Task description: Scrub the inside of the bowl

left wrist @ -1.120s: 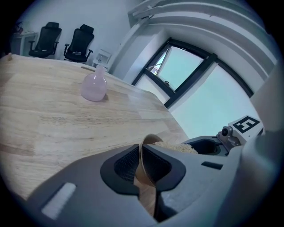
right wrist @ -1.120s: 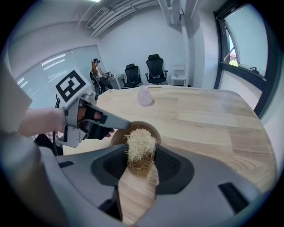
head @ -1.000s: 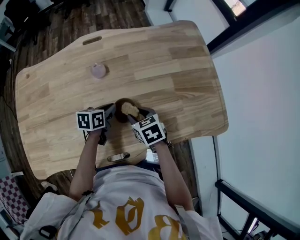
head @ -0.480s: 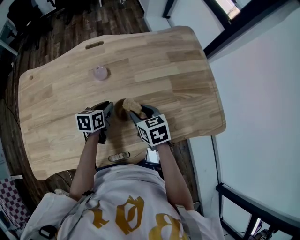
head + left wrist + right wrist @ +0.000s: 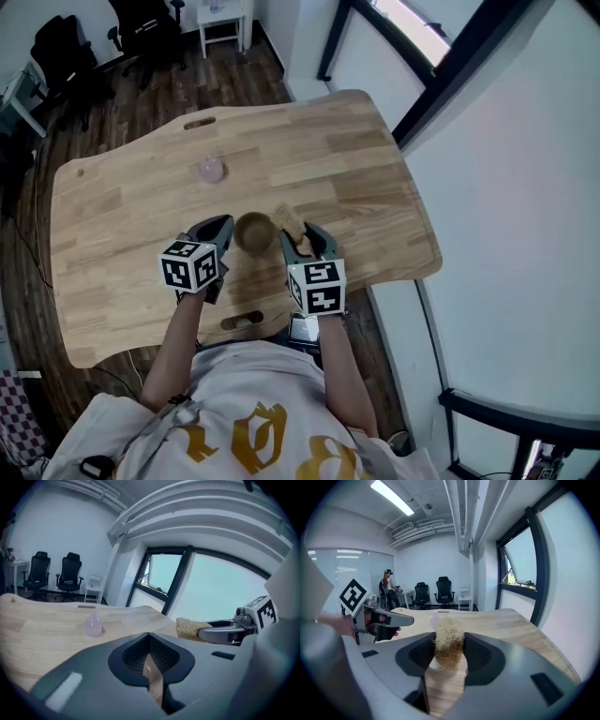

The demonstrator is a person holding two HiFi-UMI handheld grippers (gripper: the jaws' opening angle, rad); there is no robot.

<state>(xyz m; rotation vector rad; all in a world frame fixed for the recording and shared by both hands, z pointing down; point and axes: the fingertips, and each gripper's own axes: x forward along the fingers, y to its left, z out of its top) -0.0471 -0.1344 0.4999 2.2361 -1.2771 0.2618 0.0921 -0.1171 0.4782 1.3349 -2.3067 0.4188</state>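
Brown round bowl [image 5: 253, 232] upright on light wooden table [image 5: 356, 159].
Your left gripper [image 5: 219, 232] pinches its rim; your right gripper [image 5: 298, 232] clamps tan fibrous scrubber [image 5: 287, 218] just beside it.

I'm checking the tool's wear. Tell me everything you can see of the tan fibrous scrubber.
The tan fibrous scrubber is a coarse, straw-like pad, pale on top, browner lower down. It stands upright, pinched between the jaws of the right gripper, frayed top poking above them. In the head view it is just right of the round brown wooden bowl, not inside; contact cannot be told.
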